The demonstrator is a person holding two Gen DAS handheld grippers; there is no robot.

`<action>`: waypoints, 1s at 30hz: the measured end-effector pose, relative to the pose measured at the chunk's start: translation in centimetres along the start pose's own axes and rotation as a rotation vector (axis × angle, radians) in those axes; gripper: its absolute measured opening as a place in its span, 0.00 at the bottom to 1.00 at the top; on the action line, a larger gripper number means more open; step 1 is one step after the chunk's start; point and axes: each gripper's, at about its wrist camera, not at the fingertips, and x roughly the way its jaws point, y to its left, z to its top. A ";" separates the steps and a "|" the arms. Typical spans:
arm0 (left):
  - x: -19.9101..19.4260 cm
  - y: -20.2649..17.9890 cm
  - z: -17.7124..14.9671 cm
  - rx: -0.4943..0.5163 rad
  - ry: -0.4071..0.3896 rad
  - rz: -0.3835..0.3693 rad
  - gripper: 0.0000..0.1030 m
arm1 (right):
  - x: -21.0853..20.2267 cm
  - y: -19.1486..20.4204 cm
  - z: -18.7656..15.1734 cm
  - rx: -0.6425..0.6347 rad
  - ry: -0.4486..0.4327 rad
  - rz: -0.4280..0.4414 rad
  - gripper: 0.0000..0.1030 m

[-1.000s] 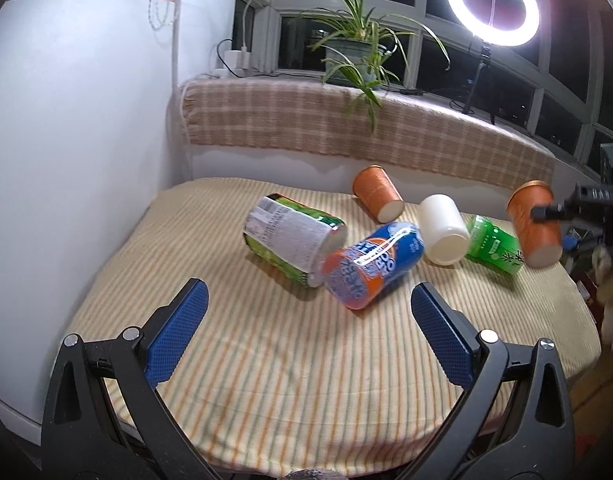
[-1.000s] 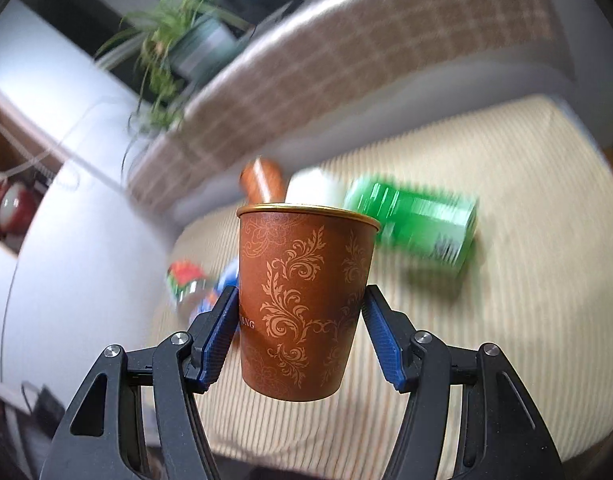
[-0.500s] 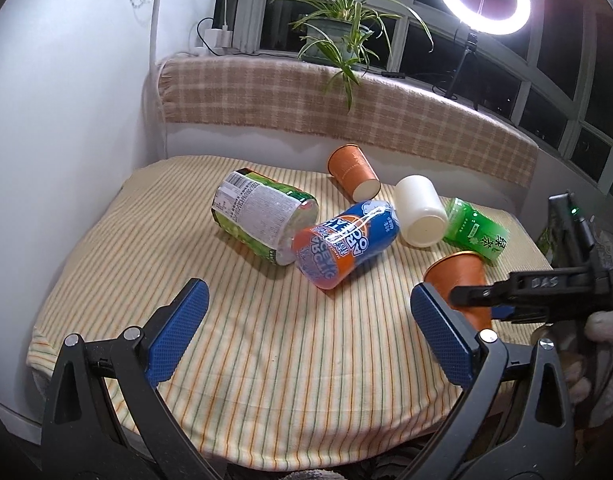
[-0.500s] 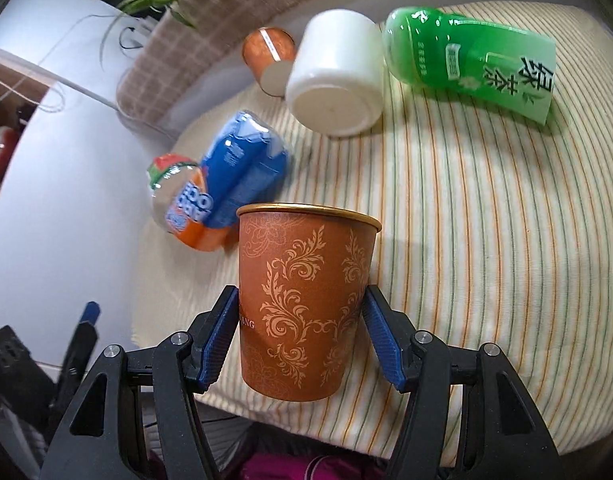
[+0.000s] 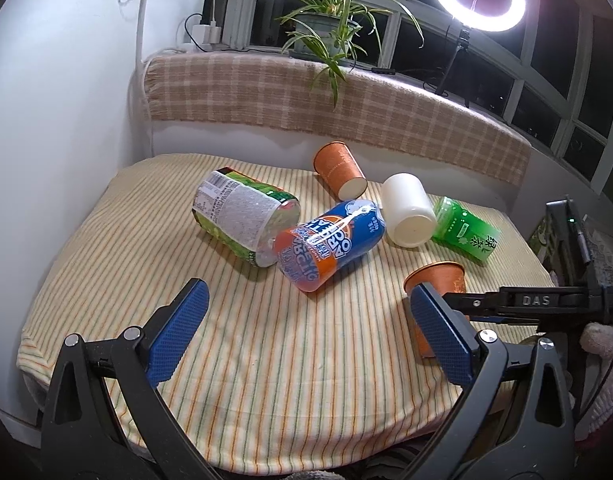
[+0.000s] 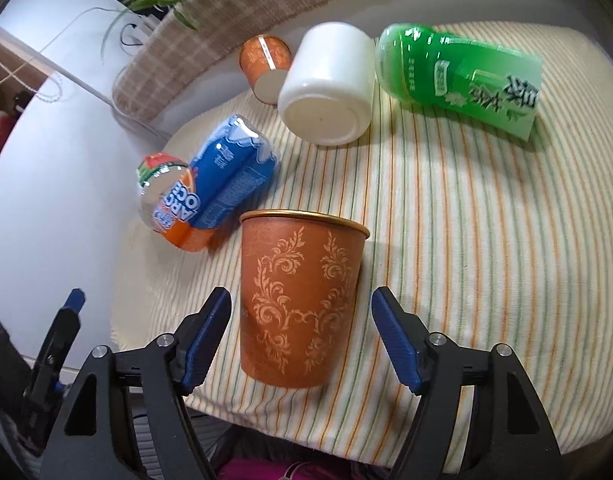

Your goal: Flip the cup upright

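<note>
An orange paper cup (image 6: 302, 304) with a leaf pattern stands upright, mouth up, on the striped cloth near the table's front right edge; it also shows in the left wrist view (image 5: 436, 280). My right gripper (image 6: 300, 336) is open, its blue fingers on either side of the cup with gaps to both. My left gripper (image 5: 310, 334) is open and empty above the front of the table. A second orange cup (image 5: 340, 170) and a white cup (image 5: 408, 210) lie on their sides at the back.
A blue-and-orange bottle (image 5: 330, 246), a green-labelled bottle (image 5: 242, 216) and a green bottle (image 5: 464, 230) lie on their sides mid-table. A white wall (image 5: 46, 140) stands at the left, a plaid-covered ledge (image 5: 346, 104) behind.
The right gripper lowered the orange cup to the table and opened, letting go of it. The cup now stands on the cloth. The left gripper stayed open.
</note>
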 end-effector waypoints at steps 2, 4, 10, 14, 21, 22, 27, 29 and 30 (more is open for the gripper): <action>0.4 0.0 0.2 -0.014 0.020 -0.035 0.99 | -1.2 -0.1 -0.3 -0.012 -0.035 0.001 0.71; 1.0 -0.1 0.5 -0.031 0.048 -0.081 0.97 | -2.8 -0.1 -0.9 -0.027 -0.092 -0.009 0.71; 4.5 -1.4 0.7 -0.076 0.199 -0.268 0.94 | -8.1 -1.2 -4.0 -0.066 -0.338 -0.164 0.79; 7.8 -2.5 0.1 -0.151 0.346 -0.403 0.82 | -10.0 -2.7 -5.8 -0.020 -0.405 -0.229 0.79; 11.1 -4.9 -0.3 -0.185 0.471 -0.495 0.80 | -11.2 -5.8 -7.5 0.079 -0.413 -0.264 0.79; 11.5 -5.1 -0.3 -0.186 0.480 -0.499 0.80 | -11.3 -6.1 -7.6 0.086 -0.414 -0.264 0.79; 13.7 -5.6 -0.3 -0.220 0.528 -0.509 0.80 | -11.2 -6.5 -7.6 0.099 -0.410 -0.262 0.79; 14.4 -5.6 -0.3 -0.231 0.540 -0.508 0.80 | -11.3 -6.5 -7.8 0.096 -0.409 -0.262 0.79; 14.7 -5.6 -0.4 -0.235 0.544 -0.509 0.80 | -11.2 -6.5 -7.7 0.094 -0.408 -0.261 0.79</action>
